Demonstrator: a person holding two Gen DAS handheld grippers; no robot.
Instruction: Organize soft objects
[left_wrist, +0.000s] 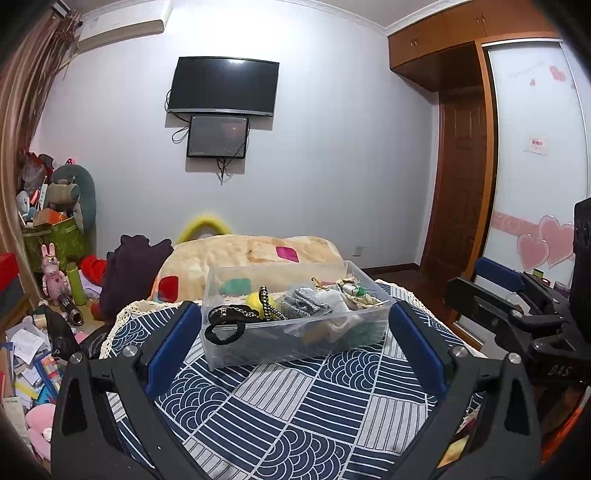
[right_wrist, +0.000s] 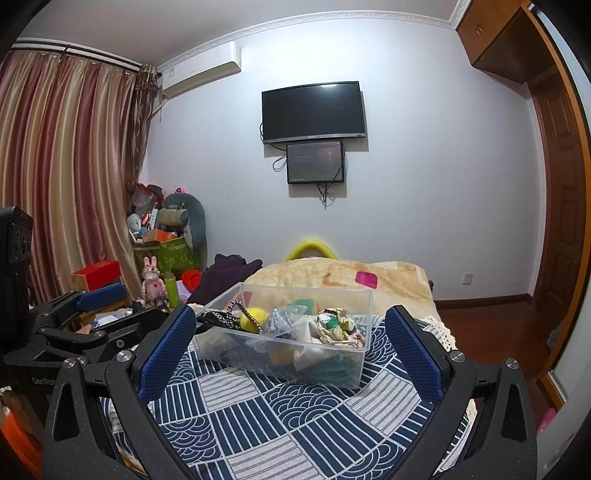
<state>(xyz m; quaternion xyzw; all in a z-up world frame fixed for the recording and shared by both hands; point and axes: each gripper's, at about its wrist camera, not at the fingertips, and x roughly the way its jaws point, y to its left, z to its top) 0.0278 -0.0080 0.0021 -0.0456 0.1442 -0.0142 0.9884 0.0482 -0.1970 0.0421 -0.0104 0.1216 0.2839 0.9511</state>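
A clear plastic bin (left_wrist: 280, 350) (right_wrist: 351, 295) stands on the blue and white patterned cloth (left_wrist: 295, 413) (right_wrist: 295, 417). Inside lie black hair bands (left_wrist: 225, 321), a yellow ball (left_wrist: 256, 301) (right_wrist: 253, 318), a grey sparkly cloth (left_wrist: 306, 301) (right_wrist: 279, 319) and a patterned fabric bundle (left_wrist: 352, 291) (right_wrist: 336, 325). My left gripper (left_wrist: 293, 317) is open just short of the bin, nothing between its fingers. My right gripper (right_wrist: 290, 321) is also open near the bin, empty. Each gripper shows at the edge of the other's view: the right gripper (left_wrist: 498, 284) and the left gripper (right_wrist: 99, 295).
A beige blanket (left_wrist: 251, 254) (right_wrist: 351, 277) lies behind the bin, with a dark purple garment (left_wrist: 129, 273) (right_wrist: 225, 273) to its left. Toys, boxes and papers (left_wrist: 33, 354) clutter the floor at left. A wardrobe (left_wrist: 535, 155) and wooden door (left_wrist: 458, 177) stand at right.
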